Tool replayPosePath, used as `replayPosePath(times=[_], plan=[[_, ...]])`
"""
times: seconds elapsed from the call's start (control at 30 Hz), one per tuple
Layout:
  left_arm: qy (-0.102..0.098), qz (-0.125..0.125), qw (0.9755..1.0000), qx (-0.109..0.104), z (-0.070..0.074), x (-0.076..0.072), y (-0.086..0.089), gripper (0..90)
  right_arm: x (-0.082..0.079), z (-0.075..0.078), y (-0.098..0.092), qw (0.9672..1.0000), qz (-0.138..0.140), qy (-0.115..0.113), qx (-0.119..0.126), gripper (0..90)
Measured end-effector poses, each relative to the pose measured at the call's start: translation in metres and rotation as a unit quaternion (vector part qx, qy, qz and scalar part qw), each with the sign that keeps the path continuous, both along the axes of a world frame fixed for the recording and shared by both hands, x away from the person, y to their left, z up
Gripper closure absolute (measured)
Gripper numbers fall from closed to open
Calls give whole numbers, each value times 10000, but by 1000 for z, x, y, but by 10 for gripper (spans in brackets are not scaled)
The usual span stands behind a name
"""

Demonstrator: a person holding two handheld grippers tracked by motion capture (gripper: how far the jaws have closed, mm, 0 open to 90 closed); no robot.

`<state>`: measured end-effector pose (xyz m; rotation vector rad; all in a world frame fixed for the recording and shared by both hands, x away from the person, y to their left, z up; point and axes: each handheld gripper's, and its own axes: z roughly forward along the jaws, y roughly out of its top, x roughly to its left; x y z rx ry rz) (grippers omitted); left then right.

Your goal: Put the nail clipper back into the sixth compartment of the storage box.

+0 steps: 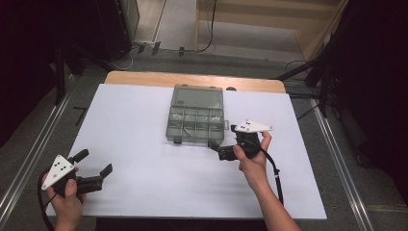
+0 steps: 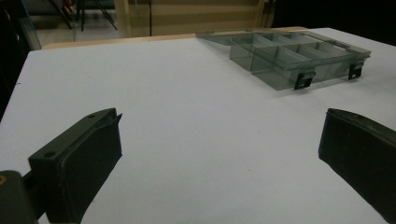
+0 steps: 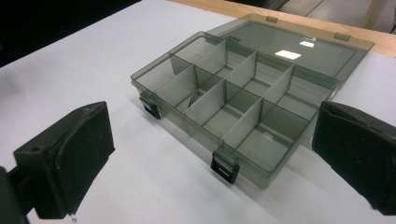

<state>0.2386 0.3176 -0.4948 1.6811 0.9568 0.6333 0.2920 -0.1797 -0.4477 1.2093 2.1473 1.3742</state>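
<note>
- Two grippers are in play: the left gripper (image 1: 94,163) sits at the near left corner of the white table (image 1: 144,125), jaws spread wide with nothing between them.
- The right gripper (image 1: 216,147) is held just off the near right corner of the organiser box (image 1: 196,126), pointing left toward it. In the right gripper view its jaws stand well apart and grip nothing; the box lies between them farther off.
- The organiser box rests in the far middle of the table, a smoky see-through case split into small compartments.
- Its lid (image 1: 198,97) is already swung fully open and lies flat on the far side, so opening looks done.
- Two black latches (image 3: 224,168) hang loose on the near wall of the box, unfastened.
- A few small pale parts (image 1: 186,130) lie in some compartments; from the high view they are too small to name. In the right gripper view the near right compartments look bare, and a thin item (image 3: 192,99) shows in one near the left end.
- My judgement: the work is at an early or middle stage, with the box open and the right gripper poised beside it. Picking out or sorting contents, or shutting the lid and snapping the latches, is left.
- The left gripper is well apart from the box and takes no part yet.
</note>
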Motion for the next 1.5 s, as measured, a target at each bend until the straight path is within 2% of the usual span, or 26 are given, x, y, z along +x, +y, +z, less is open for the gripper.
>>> replayPosePath(times=[0.57, 1.1, 1.5], plan=[[4, -16, 10000, 29, 0, 0, 0, 0, -25, -11, -36, 9995, -259, -89, 159, 0], [2, 1, 10000, 40, 0, 0, -1, 0, -46, -28, -68, 9988, -430, -74, 217, 1], [8, 8, 10000, 53, 0, -1, -1, 0, -61, -37, -92, 9974, -676, -34, 260, 2]])
